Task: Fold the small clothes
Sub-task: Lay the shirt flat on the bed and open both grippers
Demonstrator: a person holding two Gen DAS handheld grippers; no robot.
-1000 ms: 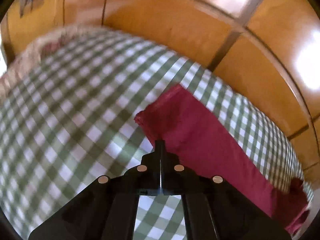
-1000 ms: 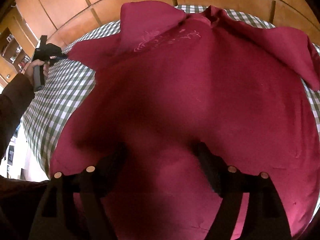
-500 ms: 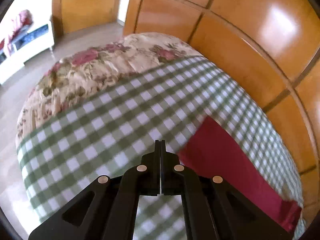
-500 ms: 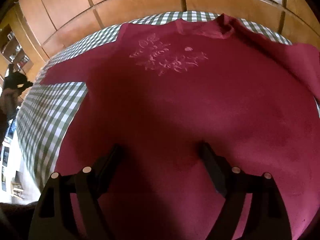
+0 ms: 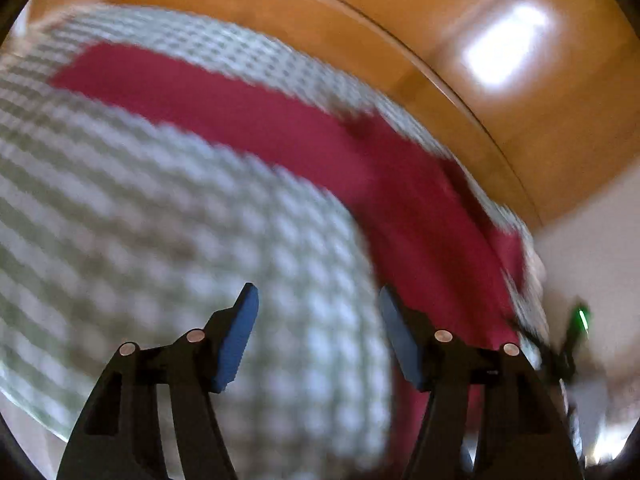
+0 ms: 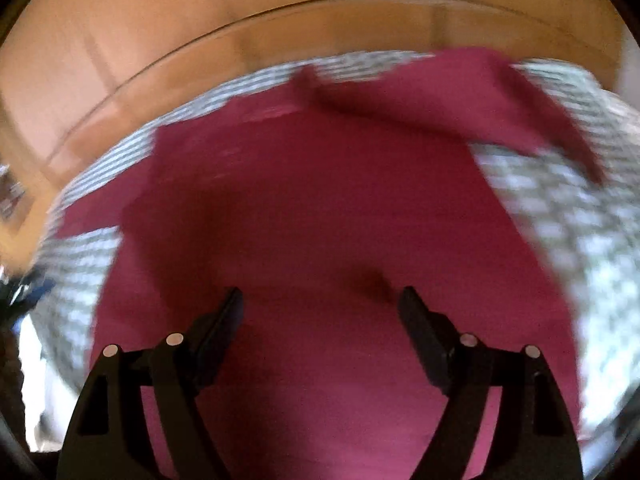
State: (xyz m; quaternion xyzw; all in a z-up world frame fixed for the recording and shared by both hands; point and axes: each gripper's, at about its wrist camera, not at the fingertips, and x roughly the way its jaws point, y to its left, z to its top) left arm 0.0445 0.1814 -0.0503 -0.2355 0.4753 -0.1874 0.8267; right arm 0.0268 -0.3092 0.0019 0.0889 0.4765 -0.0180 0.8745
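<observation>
A dark red long-sleeved top [image 6: 320,200] lies spread on a green-and-white checked bedcover [image 6: 580,232]. In the right wrist view its right sleeve [image 6: 480,96] is folded across at the far side. My right gripper [image 6: 320,300] is open and empty, just above the top's lower body. In the left wrist view the top's sleeve [image 5: 240,112] stretches across the cover [image 5: 140,220]. My left gripper [image 5: 316,300] is open and empty, over the bare cover beside the top's edge. Both views are motion-blurred.
A polished wooden headboard [image 5: 400,32] runs behind the bed; it also shows in the right wrist view [image 6: 280,20]. The right gripper with a green light [image 5: 580,316] shows at the right edge of the left wrist view. The left gripper [image 6: 24,288] shows at the right wrist view's left edge.
My left gripper has opened from shut and swung back toward the top. My right gripper stays open; its view has shifted and the right sleeve now lies in sight.
</observation>
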